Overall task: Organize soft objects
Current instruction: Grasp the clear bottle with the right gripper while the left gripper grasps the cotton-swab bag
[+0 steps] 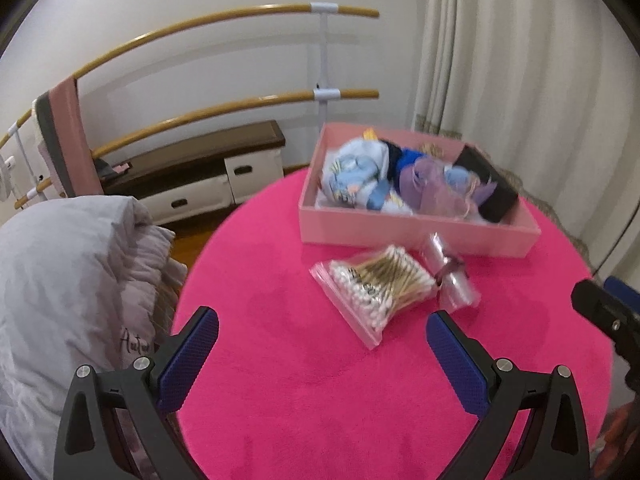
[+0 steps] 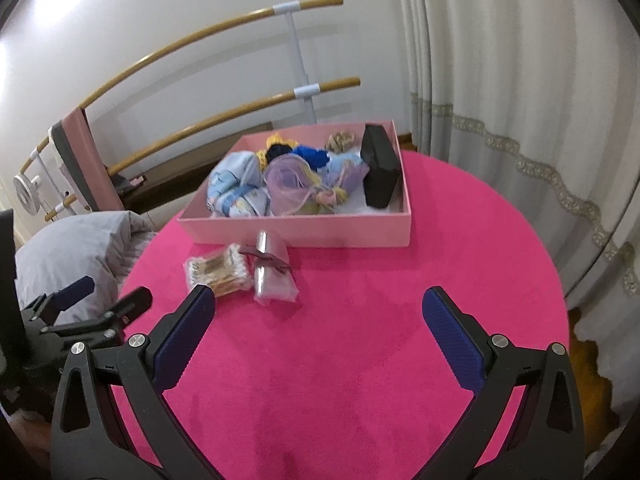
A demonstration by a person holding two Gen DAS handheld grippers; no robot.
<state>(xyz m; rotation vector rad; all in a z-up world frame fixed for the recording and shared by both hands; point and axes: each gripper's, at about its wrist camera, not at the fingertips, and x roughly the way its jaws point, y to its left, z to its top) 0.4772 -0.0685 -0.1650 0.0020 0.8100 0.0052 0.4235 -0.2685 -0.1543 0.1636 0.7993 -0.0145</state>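
— Pink round table (image 1: 320, 360), one pink box (image 1: 400, 236) of soft cloth bundles (image 1: 360, 176) at its far side?
— Yes. One cotton-swab bag (image 1: 376, 288), one clear packet (image 1: 452, 276) just before it. Left gripper (image 1: 322, 338) and right gripper (image 2: 318, 312) gape wide, empty. Only the left view shows drawers (image 1: 208, 184).

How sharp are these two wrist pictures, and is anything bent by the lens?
Left wrist view: the pink box and the soft items in it are smeared by motion blur, while the left gripper is crisp. Right wrist view: slightly sharper, the cotton swab bag still soft. Both views: fisheye curves the wooden rails and darkens the corners.
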